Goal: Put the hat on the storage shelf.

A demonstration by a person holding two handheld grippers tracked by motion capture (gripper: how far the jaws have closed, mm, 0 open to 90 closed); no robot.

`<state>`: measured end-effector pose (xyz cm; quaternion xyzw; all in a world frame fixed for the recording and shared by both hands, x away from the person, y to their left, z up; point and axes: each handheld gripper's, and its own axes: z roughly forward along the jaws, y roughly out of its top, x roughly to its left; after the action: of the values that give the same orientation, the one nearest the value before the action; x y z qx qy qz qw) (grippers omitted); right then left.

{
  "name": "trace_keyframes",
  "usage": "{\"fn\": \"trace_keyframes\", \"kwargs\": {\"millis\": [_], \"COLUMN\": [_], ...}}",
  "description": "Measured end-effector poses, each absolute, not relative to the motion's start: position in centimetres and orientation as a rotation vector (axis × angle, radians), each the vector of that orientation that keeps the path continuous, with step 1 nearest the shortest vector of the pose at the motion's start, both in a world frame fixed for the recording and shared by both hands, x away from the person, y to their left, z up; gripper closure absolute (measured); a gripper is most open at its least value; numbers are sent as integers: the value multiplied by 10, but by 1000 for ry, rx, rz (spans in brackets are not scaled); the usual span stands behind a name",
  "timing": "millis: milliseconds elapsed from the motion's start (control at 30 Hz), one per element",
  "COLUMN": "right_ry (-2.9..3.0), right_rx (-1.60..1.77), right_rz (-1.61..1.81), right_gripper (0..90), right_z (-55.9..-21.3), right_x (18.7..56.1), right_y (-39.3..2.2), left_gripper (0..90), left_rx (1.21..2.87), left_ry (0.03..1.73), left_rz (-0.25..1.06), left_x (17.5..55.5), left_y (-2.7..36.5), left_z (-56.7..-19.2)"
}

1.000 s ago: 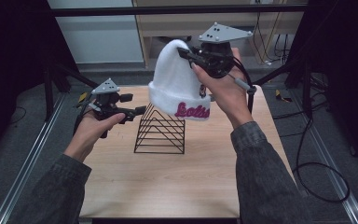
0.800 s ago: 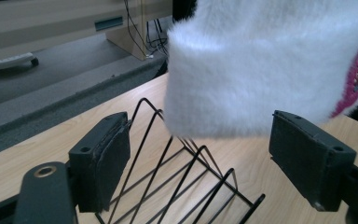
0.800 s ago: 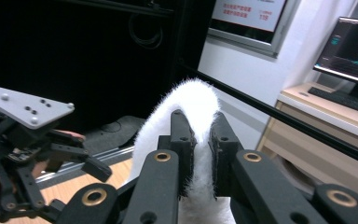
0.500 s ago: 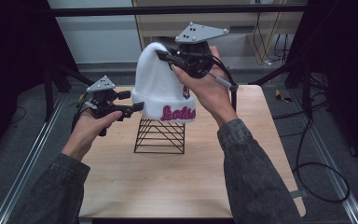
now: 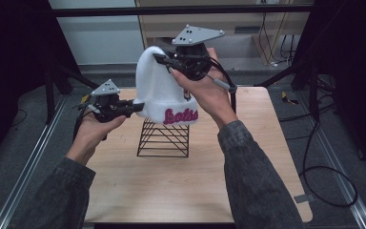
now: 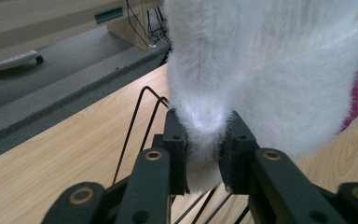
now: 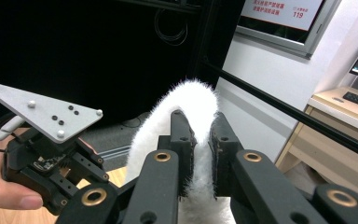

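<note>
Pinching the white beanie (image 5: 164,93) (pink lettering), left claw (image 5: 136,106) has just closed on its brim; right claw (image 5: 164,61) grips its crown above the wire rack (image 5: 164,139).

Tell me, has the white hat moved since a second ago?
Yes. The hat has shifted left across the high view, from right of the wire rack to directly above it, held by both grippers.

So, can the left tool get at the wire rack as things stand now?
Probably not at once: the left tool has just closed on the white beanie's cuff. The black wire rack stands right beneath with nothing between, but the tool must let go first.
</note>
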<state>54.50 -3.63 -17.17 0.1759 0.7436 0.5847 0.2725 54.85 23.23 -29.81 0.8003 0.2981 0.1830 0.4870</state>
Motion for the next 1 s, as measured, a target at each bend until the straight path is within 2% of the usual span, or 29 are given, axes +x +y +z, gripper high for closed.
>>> {"fn": "trace_keyframes", "kwargs": {"millis": [233,533,1000], "right_ry": [1982,1976,2038], "right_rx": [490,540,634], "right_rz": [1566,1567,1520], "right_gripper": [832,832,831], "right_z": [-171,-178,-219], "right_x": [548,557,583], "right_y": [-42,-46,-48], "left_gripper": [762,766,774], "left_rx": [1912,1910,1949], "left_ry": [739,743,777], "left_rz": [510,531,537], "left_x": [542,535,541], "left_y": [234,239,239], "left_z": [-293,-289,-310]}}
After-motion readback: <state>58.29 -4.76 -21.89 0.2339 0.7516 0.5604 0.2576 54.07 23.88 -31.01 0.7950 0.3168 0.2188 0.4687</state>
